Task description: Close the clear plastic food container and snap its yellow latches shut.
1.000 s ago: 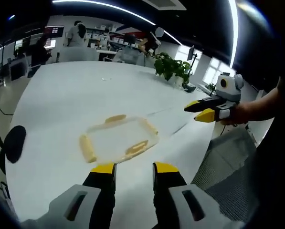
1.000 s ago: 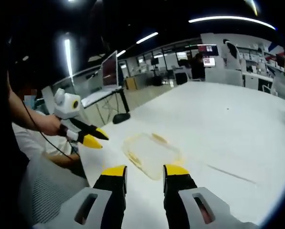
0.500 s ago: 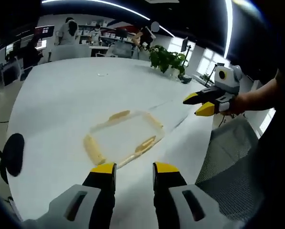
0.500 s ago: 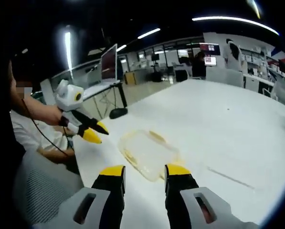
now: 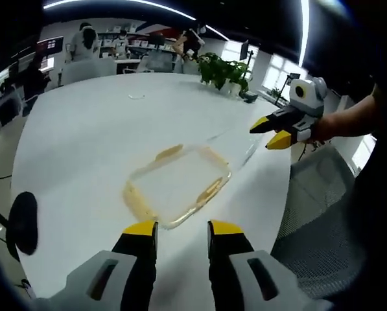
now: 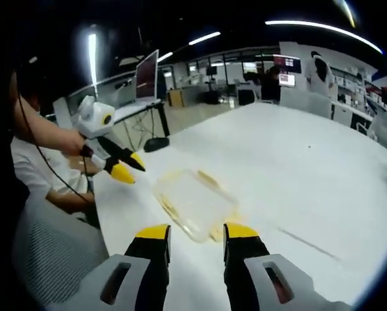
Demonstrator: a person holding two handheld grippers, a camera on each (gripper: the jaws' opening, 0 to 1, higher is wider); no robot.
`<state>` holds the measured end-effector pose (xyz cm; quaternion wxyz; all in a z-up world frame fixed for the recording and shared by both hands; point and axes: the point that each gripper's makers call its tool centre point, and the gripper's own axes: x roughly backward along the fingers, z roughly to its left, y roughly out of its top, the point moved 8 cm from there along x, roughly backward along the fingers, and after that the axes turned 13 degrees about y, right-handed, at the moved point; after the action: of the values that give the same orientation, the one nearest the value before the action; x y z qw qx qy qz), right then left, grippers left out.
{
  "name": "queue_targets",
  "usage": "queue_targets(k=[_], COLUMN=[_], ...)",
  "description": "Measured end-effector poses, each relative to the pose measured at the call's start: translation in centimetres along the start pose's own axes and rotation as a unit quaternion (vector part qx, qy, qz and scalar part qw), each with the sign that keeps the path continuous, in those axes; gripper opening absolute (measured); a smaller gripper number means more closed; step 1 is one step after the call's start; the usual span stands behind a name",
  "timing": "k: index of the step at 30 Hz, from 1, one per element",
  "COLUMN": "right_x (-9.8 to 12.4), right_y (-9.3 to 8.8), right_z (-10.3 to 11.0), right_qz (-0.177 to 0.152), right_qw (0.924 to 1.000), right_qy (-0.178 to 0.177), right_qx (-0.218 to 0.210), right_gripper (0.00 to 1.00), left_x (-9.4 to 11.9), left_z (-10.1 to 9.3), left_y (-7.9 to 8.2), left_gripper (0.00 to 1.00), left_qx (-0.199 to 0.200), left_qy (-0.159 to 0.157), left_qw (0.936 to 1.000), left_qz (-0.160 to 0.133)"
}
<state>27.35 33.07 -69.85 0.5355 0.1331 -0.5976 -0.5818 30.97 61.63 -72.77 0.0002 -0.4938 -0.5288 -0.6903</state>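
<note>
Container [image 5: 179, 188] lies flat on white table [image 5: 83, 142], near the table edge by the person. Clear, rectangular, yellow latches [image 5: 137, 202] along its sides. Lid appears seated on it; whether any latch is snapped down cannot be told at this size.

Left gripper view: left gripper [image 5: 177, 230] low at 6 o'clock, jaws parted, nothing between them. Container sits just beyond the tips, at 12 o'clock from them, apart, no contact. Its long axis runs from about 7 to 1 o'clock across the view. Nearest latch runs along the near long side, just past the tips. Right gripper [image 5: 275, 131] hangs at 2 o'clock, over the table edge, jaws slightly apart, empty, further off the container.

Right gripper view: right gripper [image 6: 197, 232] jaws released, empty. Container [image 6: 193, 202] just ahead at 12 o'clock, one corner nearly down between the tips, not touching as far as can be seen. Left gripper [image 6: 125, 166] at 10 o'clock, near the container's far-left end.

Judgement: both grippers are in approach, each about equally close; next move is a short drop forward onto a near latch.
</note>
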Motion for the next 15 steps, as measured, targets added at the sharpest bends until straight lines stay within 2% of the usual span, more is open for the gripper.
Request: queue_targets(k=[5,9,15], right_x=[-0.7,-1.2,-1.7], right_y=[0.3,0.4,0.6], right_z=[-0.3,-0.4,-0.7], right_qz=[0.013,0.025,0.041], right_qw=[0.9998,0.9994,0.9985], right_qy=[0.003,0.005,0.004], right_qx=[0.014,0.022,0.035], right_gripper=[0.31,0.31,0.31], left_x=[-0.4,-0.7,-1.3], left_z=[0.6,0.9,0.9], left_y=[0.2,0.3,0.7], left_gripper=[0.29,0.29,0.29], left_qx=[-0.026,-0.021,-0.036], left_qy=[-0.002,-0.005,-0.012], left_qw=[0.9996,0.9997,0.9992], left_qz=[0.006,0.01,0.01])
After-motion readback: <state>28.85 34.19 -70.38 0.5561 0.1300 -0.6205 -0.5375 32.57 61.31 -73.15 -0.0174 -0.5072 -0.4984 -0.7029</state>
